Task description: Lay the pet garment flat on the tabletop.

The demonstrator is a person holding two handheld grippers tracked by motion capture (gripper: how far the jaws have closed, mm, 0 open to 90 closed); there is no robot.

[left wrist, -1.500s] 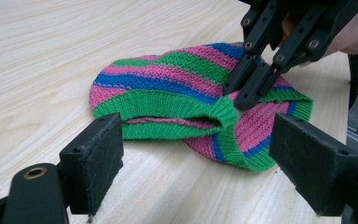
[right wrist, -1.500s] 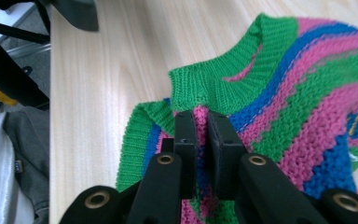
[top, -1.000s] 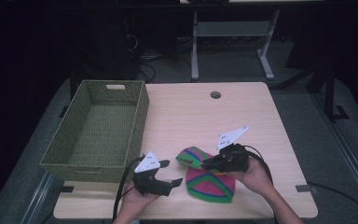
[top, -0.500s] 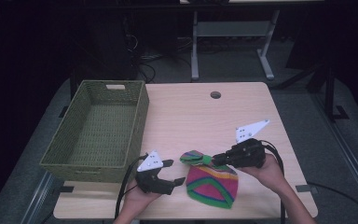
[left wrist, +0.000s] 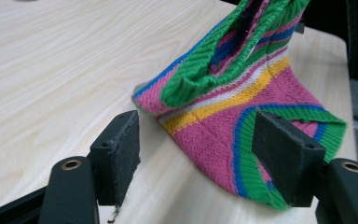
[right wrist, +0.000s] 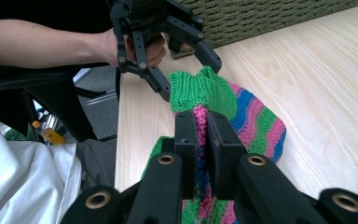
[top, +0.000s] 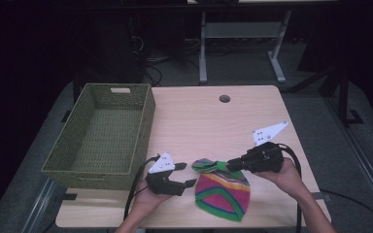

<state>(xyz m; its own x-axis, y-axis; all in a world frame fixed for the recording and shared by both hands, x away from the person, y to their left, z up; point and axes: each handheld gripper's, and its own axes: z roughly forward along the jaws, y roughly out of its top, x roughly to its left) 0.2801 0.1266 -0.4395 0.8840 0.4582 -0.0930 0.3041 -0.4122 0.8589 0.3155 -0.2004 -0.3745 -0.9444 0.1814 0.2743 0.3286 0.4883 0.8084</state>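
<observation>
A knitted hat [top: 223, 191] striped pink, green, blue and yellow lies near the table's front edge. My right gripper [top: 228, 165] is shut on the hat's green rim and holds that end raised; in the right gripper view the jaws [right wrist: 204, 126] pinch the knit [right wrist: 256, 121] tightly. My left gripper [top: 187, 174] sits just left of the hat, open. Its jaws have just been closing. In the left gripper view the hat's lower edge [left wrist: 242, 107] lies between the pads [left wrist: 121, 144], which do not press on it. The left gripper [right wrist: 190, 78] also shows beyond the rim in the right gripper view.
A green woven basket [top: 92, 172] stands on the left half of the wooden table [top: 209, 126], close to my left hand. A round cable hole [top: 224, 98] sits near the table's far edge. Dark floor and a metal stand lie beyond.
My right gripper has moved to the right and slightly up with the hat's rim, stretching the bunched hat out. The left gripper's jaws have narrowed; its hand stayed in place.
</observation>
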